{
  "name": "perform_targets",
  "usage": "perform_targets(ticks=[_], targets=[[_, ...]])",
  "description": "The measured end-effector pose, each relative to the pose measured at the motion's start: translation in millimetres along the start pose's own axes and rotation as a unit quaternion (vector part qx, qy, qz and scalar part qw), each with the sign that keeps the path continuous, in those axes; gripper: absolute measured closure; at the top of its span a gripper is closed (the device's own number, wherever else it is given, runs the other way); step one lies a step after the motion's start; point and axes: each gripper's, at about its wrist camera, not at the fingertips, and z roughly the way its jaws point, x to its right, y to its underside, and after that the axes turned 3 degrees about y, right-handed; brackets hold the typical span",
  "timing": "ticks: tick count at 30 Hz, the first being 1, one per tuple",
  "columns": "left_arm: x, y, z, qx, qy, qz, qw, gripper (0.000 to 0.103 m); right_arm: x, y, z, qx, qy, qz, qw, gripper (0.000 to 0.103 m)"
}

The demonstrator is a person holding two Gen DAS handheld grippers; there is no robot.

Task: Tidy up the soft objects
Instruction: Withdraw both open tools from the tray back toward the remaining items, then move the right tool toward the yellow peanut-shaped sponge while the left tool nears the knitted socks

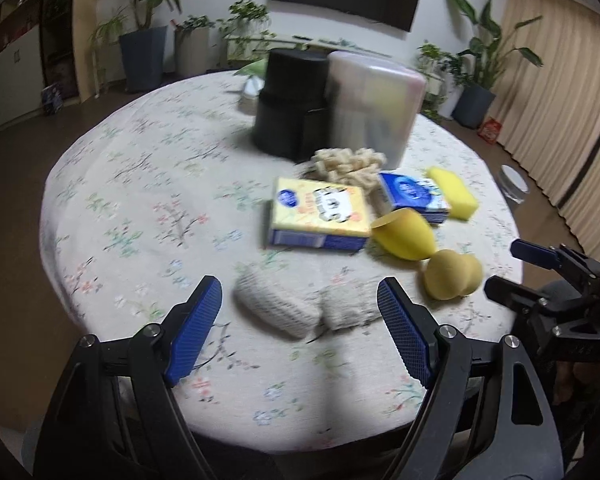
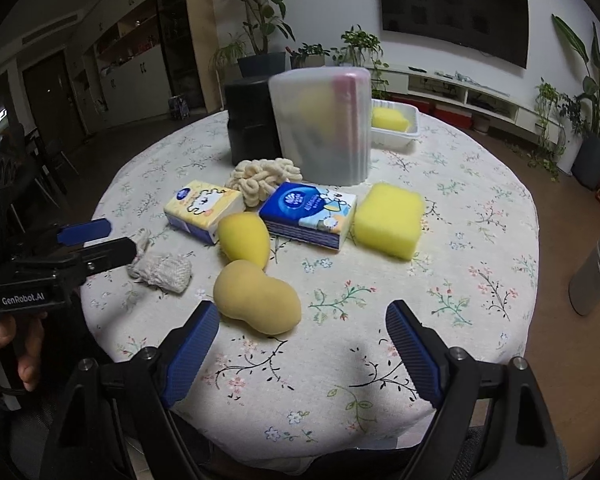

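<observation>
On the floral tablecloth (image 1: pixel 148 184) a grey knitted cloth (image 1: pixel 276 308) lies just ahead of my left gripper (image 1: pixel 300 328), whose blue pads stand open to either side of it without touching. My right gripper (image 2: pixel 304 344) is open too; a tan peanut-shaped sponge (image 2: pixel 256 296) sits in front of its left finger. Behind lie a yellow drop-shaped sponge (image 2: pixel 244 240), a yellow tissue pack (image 2: pixel 204 208), a blue tissue pack (image 2: pixel 308 212), a yellow block sponge (image 2: pixel 390 218) and a cream chenille cloth (image 2: pixel 260 178). In the right wrist view the left gripper (image 2: pixel 104 242) hangs over the grey cloth (image 2: pixel 164 270).
A translucent lidded bin (image 2: pixel 324 124) and a black canister (image 2: pixel 250 120) stand at the back of the round table. A white tray (image 2: pixel 414 130) holding another yellow sponge sits behind the bin. On the floor to the right is a silver can (image 2: pixel 594 276). Potted plants line the walls.
</observation>
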Motion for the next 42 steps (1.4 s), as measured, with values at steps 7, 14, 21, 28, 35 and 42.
perform_targets(ticks=[7, 14, 21, 28, 35, 42], targets=[[-8.3, 5.1, 0.5, -0.008, -0.011, -0.007, 0.9999, 0.024, -5.6, -1.9, 8.4, -0.005, -0.005, -0.005, 1.000, 0.018], [-12.9, 5.3, 10.4, -0.026, -0.035, -0.021, 0.9988, 0.024, -17.2, -1.6, 16.2, -0.007, 0.000, -0.025, 1.000, 0.020], [-14.7, 2.7, 16.2, -0.032, -0.051, -0.028, 0.9978, 0.024, -19.8, -2.5, 22.4, -0.009, 0.004, -0.025, 1.000, 0.020], [-15.6, 2.1, 18.4, -0.032, -0.059, -0.027, 0.9974, 0.023, -22.6, -1.4, 25.5, -0.008, 0.010, -0.032, 0.999, 0.020], [-15.3, 2.0, 18.2, -0.030, -0.063, -0.025, 0.9973, 0.023, -21.9, -2.0, 24.0, 0.003, 0.019, -0.030, 0.999, 0.021], [-14.7, 1.6, 18.0, -0.029, -0.066, -0.025, 0.9971, 0.023, -20.6, -2.5, 21.2, 0.010, 0.025, -0.027, 0.999, 0.021]])
